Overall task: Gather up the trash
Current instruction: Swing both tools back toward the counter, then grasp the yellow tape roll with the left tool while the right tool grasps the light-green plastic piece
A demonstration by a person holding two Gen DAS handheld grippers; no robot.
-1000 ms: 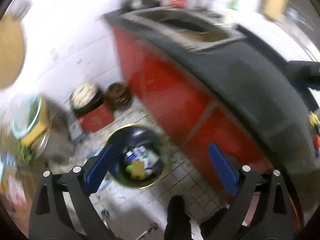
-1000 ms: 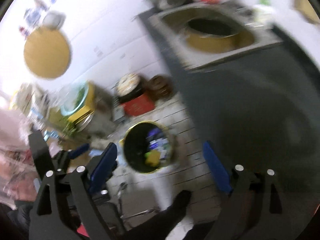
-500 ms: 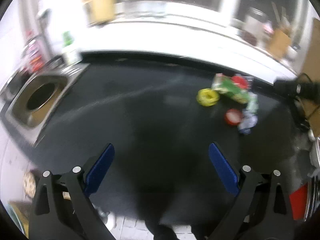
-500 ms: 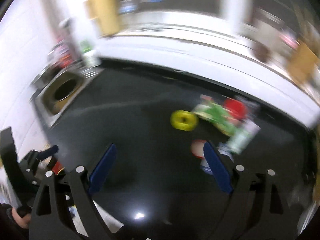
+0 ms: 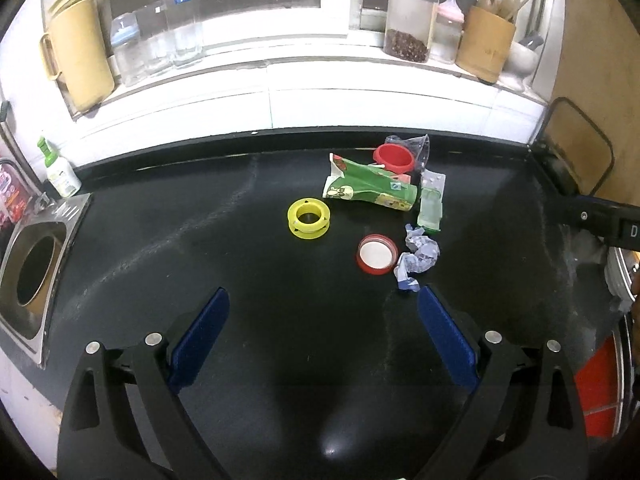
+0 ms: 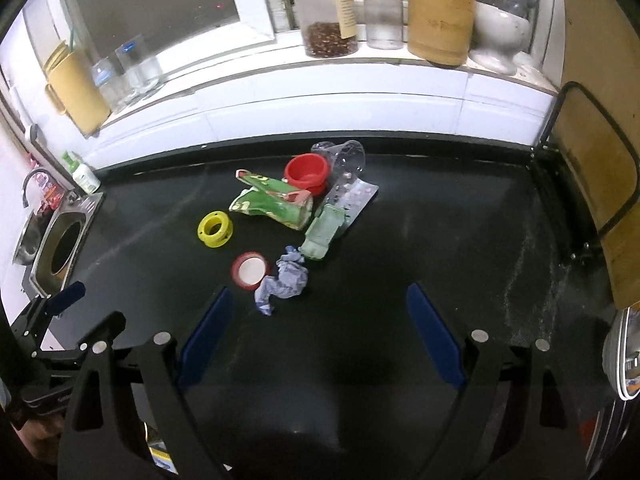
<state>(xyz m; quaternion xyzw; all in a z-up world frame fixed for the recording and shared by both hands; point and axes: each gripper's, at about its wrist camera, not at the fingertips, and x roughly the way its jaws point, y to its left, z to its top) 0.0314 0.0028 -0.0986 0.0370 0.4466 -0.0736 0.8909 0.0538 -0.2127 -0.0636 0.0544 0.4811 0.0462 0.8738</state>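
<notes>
claws both empty; left claw (image 5: 322,334) wide, right claw (image 6: 320,330) closing.

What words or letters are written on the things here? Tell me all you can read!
"D": a white letter on the black device at the right edge, cut off.
Green carton: cartoon pictures; print too small to read.
Jar label: too blurred.
Wooden utensil holder: faint marks, unreadable.

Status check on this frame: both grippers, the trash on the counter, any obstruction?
Left gripper open, empty. Right gripper empty, jaws closing slightly. Trash untouched on counter: yellow spool, red lid, crumpled paper, green carton. Path clear.
</notes>
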